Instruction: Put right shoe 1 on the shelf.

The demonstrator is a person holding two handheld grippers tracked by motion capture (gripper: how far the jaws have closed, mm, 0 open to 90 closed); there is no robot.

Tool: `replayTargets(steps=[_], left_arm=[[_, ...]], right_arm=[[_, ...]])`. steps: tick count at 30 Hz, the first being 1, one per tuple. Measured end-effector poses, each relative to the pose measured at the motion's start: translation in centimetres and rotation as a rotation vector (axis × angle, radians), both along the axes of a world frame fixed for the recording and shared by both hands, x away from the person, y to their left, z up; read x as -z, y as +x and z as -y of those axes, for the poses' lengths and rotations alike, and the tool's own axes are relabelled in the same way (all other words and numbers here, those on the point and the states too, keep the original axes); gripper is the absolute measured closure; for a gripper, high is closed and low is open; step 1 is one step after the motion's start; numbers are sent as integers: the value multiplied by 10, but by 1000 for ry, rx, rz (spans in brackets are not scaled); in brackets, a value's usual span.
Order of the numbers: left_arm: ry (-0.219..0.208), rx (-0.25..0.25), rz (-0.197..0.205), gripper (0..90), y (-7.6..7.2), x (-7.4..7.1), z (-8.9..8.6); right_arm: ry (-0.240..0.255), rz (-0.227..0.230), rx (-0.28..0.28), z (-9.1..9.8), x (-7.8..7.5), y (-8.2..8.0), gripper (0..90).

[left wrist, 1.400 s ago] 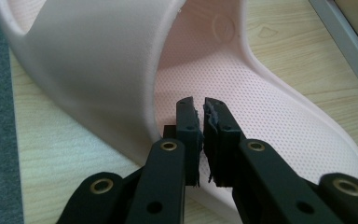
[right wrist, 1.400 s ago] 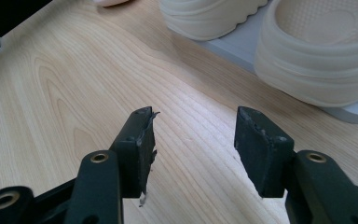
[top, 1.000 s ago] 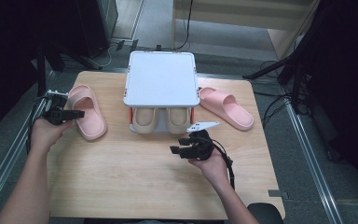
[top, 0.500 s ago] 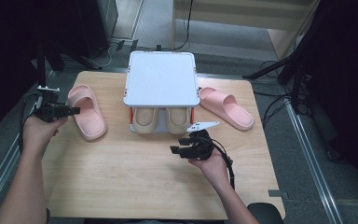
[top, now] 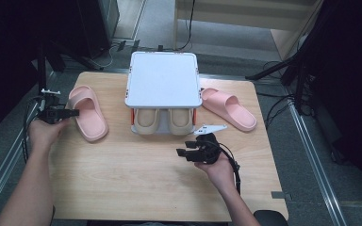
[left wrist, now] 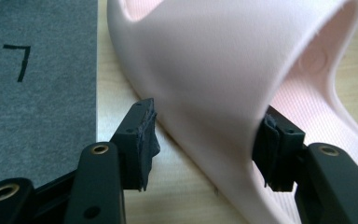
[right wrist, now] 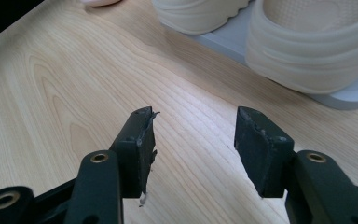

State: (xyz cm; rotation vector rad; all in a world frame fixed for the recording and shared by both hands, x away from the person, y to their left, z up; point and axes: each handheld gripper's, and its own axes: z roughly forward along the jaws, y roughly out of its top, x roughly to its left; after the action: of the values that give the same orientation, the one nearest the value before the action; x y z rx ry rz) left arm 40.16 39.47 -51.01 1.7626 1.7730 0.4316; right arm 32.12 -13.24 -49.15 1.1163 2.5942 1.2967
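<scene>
Judging by its look, the pink slipper (top: 92,125) is moulded foam: light, soft enough to give under a pinch, matte rather than slick, and in no danger of breaking. It lies flat on the tabletop (top: 122,179) at about 9 o'clock from the shoe rack (top: 162,80), toe pointing to 12, just beside the tabletop's left edge. The arched strap is the obvious place to take hold. It stands clear of the sole, and a grip across its outer edge should lift the whole slipper without much squeeze. The sole's thick rim would be my second choice, though it sits flush on the wood.

My left hand-held gripper (top: 75,113) is at that strap now, at the slipper's 9 o'clock side. In the left gripper view the strap's edge runs between the spread jaws. One pad stands a little clear of the foam; the other is tucked against or behind it, and I cannot quite tell if it touches. I read this as no grip. My right hand-held gripper (top: 181,153) hangs spread and empty over bare wood at 6 o'clock from the rack.

Against the earlier frames, the left jaws have just been opening around the strap. The slipper lies where it did, and my right hand has not shifted.
</scene>
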Motion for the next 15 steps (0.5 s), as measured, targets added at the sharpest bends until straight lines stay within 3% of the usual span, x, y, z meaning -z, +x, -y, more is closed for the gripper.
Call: replayTargets(steps=[4,10,15], left_arm=[[-20,0,11,479,5,4,1],[-13,-10,10,517,12,4,2],[-3,-18,12,659,14,2,4]], right_arm=[[-2,-1,12,4,1,-2,481],[0,0,37,11,1,-6,481],[1,2,53,15,1,-8,481]])
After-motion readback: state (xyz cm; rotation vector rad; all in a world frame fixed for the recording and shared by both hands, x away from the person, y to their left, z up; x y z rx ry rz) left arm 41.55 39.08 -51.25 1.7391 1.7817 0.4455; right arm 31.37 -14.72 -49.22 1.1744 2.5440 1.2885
